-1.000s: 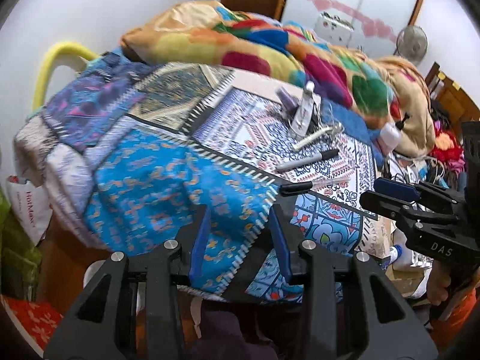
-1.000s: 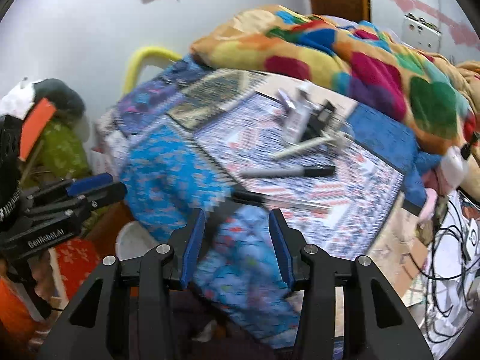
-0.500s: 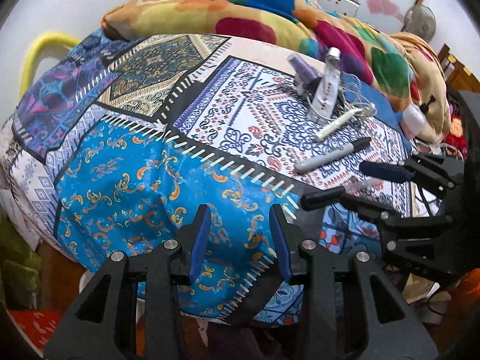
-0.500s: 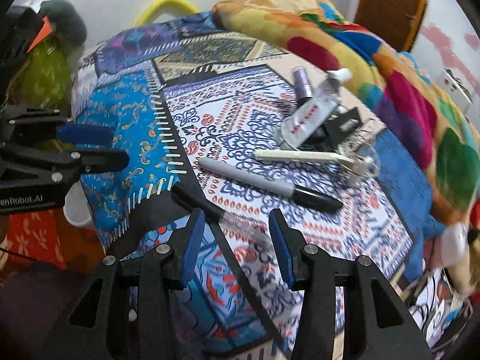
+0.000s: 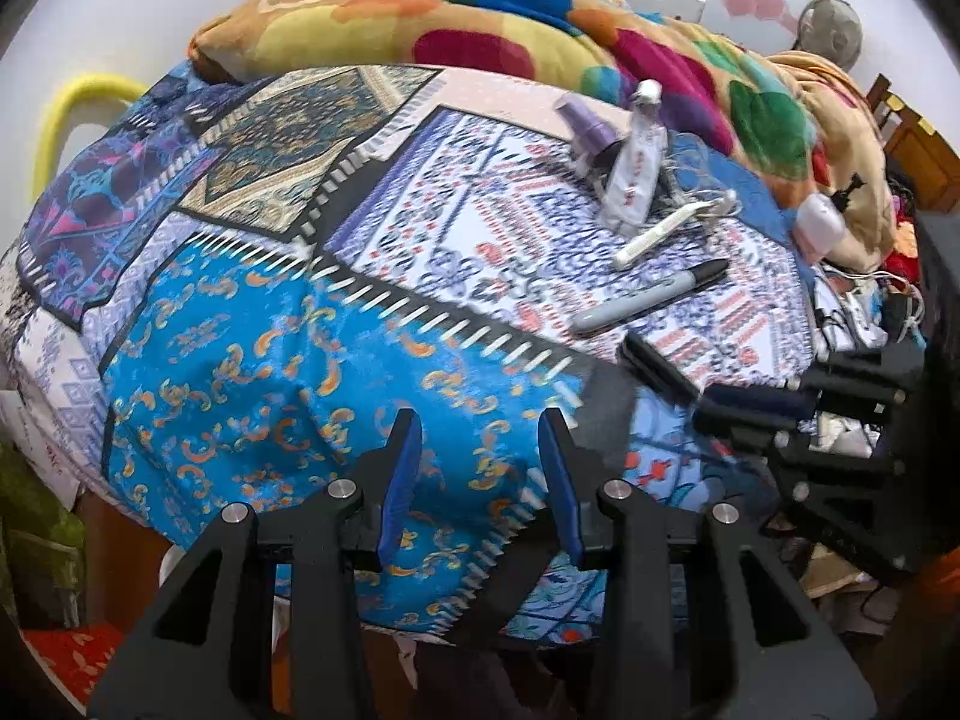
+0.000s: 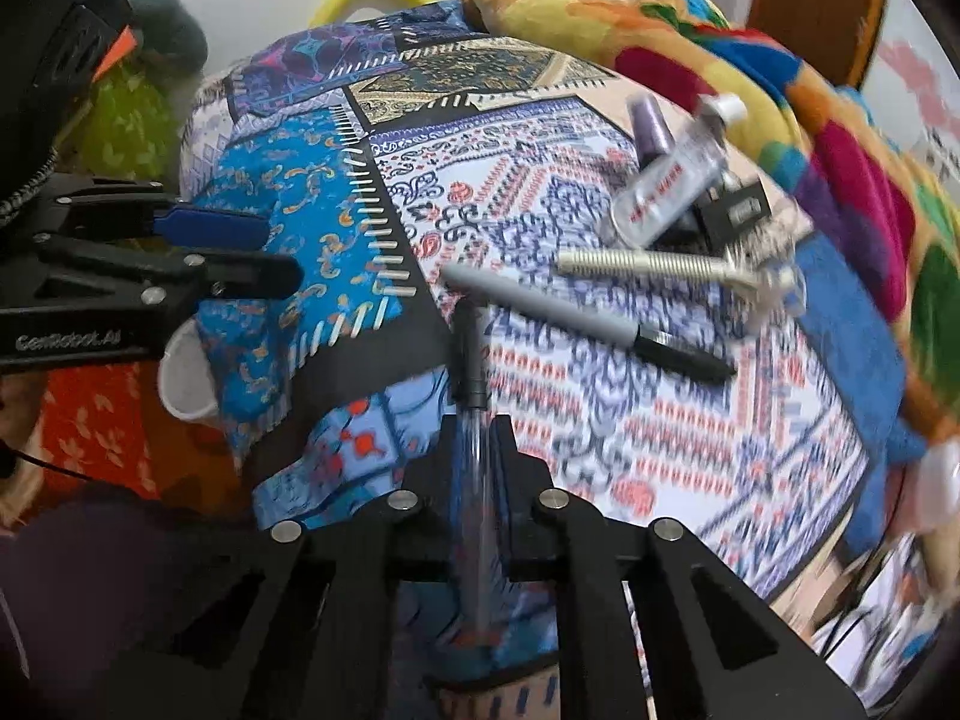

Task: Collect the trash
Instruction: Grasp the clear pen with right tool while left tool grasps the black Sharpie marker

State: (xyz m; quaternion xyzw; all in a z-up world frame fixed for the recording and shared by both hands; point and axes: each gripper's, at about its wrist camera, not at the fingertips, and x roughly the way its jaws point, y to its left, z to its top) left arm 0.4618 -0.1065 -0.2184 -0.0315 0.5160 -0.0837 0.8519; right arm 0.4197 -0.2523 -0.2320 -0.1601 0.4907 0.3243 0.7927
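Observation:
Several small items lie on the patterned bedspread [image 5: 252, 354]. My right gripper [image 6: 474, 450] is shut on a clear pen with a black cap [image 6: 471, 372] near the bed's front edge; the pen [image 5: 657, 369] and that gripper [image 5: 756, 408] also show in the left wrist view. Beyond lie a grey marker [image 6: 576, 321] [image 5: 648, 300], a white ribbed razor [image 6: 654, 265] [image 5: 672, 231], a clear tube [image 6: 672, 180] [image 5: 636, 168] and a purple spool [image 6: 651, 123]. My left gripper [image 5: 480, 480] is open and empty over the blue patch; it also shows in the right wrist view [image 6: 240, 246].
A bright multicoloured blanket [image 5: 480, 18] is heaped at the back of the bed. A yellow bar [image 5: 66, 114] stands at the far left. A white cup [image 6: 183, 375] sits below the bed edge. A white bottle [image 5: 819, 222] and cables lie at the right side.
My right gripper moved in over the bed's front edge and closed on the clear pen, which now lies between its fingers. The left gripper stayed open and shifted little.

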